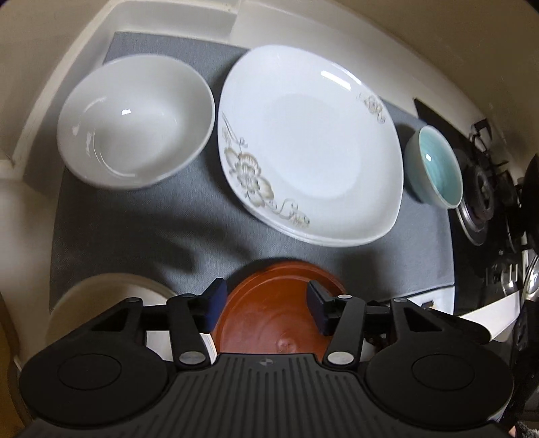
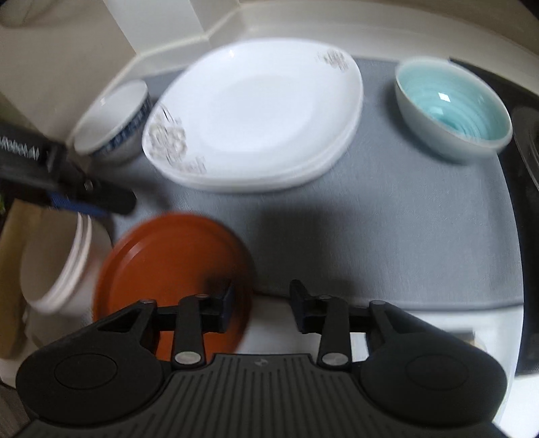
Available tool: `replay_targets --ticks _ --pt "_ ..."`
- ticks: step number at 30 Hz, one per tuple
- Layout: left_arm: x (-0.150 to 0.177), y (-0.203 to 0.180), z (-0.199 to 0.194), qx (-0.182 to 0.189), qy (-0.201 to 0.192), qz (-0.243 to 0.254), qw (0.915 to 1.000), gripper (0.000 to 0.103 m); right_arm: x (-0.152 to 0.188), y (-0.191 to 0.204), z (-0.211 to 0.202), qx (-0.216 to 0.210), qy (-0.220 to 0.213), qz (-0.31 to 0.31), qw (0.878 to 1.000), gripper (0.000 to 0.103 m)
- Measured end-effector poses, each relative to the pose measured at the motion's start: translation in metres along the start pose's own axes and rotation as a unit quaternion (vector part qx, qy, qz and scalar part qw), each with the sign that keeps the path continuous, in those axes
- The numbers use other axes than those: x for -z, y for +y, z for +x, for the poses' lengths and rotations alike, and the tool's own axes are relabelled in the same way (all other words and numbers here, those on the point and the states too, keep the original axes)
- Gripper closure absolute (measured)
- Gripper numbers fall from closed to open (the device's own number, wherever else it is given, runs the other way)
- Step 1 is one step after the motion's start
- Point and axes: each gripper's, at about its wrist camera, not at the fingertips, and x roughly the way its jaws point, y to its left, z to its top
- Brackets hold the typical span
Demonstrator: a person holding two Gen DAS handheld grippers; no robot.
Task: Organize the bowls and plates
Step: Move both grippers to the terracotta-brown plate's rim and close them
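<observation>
A brown plate [image 1: 269, 323] lies at the near edge of the grey mat [image 1: 128, 229]. My left gripper [image 1: 267, 300] hangs open just above it, and neither pad presses on it. On the mat beyond stand a white bowl [image 1: 134, 124], a stack of white floral plates [image 1: 310, 145] and a teal bowl [image 1: 434, 168]. In the right wrist view my right gripper [image 2: 262, 306] is open beside the right rim of the brown plate [image 2: 168, 262], with bare counter between its fingers. My left gripper [image 2: 101, 202] shows at the left edge there. The picture is blurred.
Cream plates [image 2: 57, 262] are stacked left of the brown plate. A gas stove [image 1: 485, 188] borders the mat on the right. A white wall ledge [image 1: 175, 17] runs behind the mat. The white counter edge [image 2: 438, 323] lies in front of it.
</observation>
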Motion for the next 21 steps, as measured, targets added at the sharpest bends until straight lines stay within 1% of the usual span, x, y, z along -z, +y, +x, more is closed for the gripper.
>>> replay_targets --ticks 1,2,3,5,6,7,10,11,12,14,15,16,17,18,21 --pt "0.001 0.000 0.001 0.002 0.004 0.000 1.0000 0.048 0.003 -0.001 -0.001 0.006 -0.002 -0.004 1.000 0.082" --pt "0.002 -0.001 0.002 0.004 0.006 0.001 1.0000 0.048 0.005 -0.003 -0.003 0.015 -0.006 -0.005 1.000 0.089" --pt "0.004 -0.002 0.002 0.003 0.006 0.003 1.0000 0.047 0.006 -0.006 -0.004 0.026 -0.011 -0.005 1.000 0.092" --pt "0.007 -0.004 0.002 -0.003 0.003 0.006 1.0000 0.045 0.008 -0.016 -0.008 0.053 -0.026 0.004 0.998 0.093" --pt "0.008 -0.005 0.003 -0.006 0.004 0.008 0.9999 0.045 0.009 -0.024 -0.012 0.066 -0.035 0.018 0.997 0.096" --pt "0.010 -0.007 0.004 -0.009 0.007 0.009 0.9999 0.045 0.009 -0.034 -0.016 0.066 -0.043 0.035 0.996 0.096" --pt "0.016 -0.018 0.005 -0.015 0.009 0.022 0.9996 0.045 0.016 -0.057 -0.029 0.026 -0.059 0.086 0.994 0.093" --pt "0.018 -0.021 0.005 -0.016 0.011 0.025 0.9995 0.044 0.020 -0.061 -0.031 0.024 -0.063 0.092 0.993 0.089" --pt "0.019 -0.025 0.005 -0.018 0.012 0.025 0.9995 0.043 0.023 -0.063 -0.032 0.024 -0.066 0.093 0.993 0.086" --pt "0.022 -0.031 0.007 -0.028 0.011 0.024 0.9993 0.037 0.032 -0.065 -0.034 0.016 -0.070 0.095 0.993 0.085" --pt "0.024 -0.033 0.008 -0.034 0.011 0.023 0.9991 0.035 0.036 -0.066 -0.035 0.009 -0.073 0.099 0.992 0.079" --pt "0.026 -0.036 0.010 -0.040 0.011 0.022 0.9989 0.034 0.041 -0.068 -0.035 0.001 -0.076 0.101 0.992 0.075" --pt "0.029 -0.040 0.012 -0.046 0.013 0.022 0.9986 0.034 0.045 -0.068 -0.036 -0.004 -0.078 0.101 0.992 0.068" --pt "0.031 -0.043 0.015 -0.053 0.014 0.026 0.9982 0.033 0.048 -0.067 -0.035 -0.007 -0.080 0.101 0.992 0.065" --pt "0.037 -0.055 0.028 -0.085 0.009 0.038 0.9957 0.033 0.055 -0.069 -0.034 -0.025 -0.079 0.106 0.991 0.063"
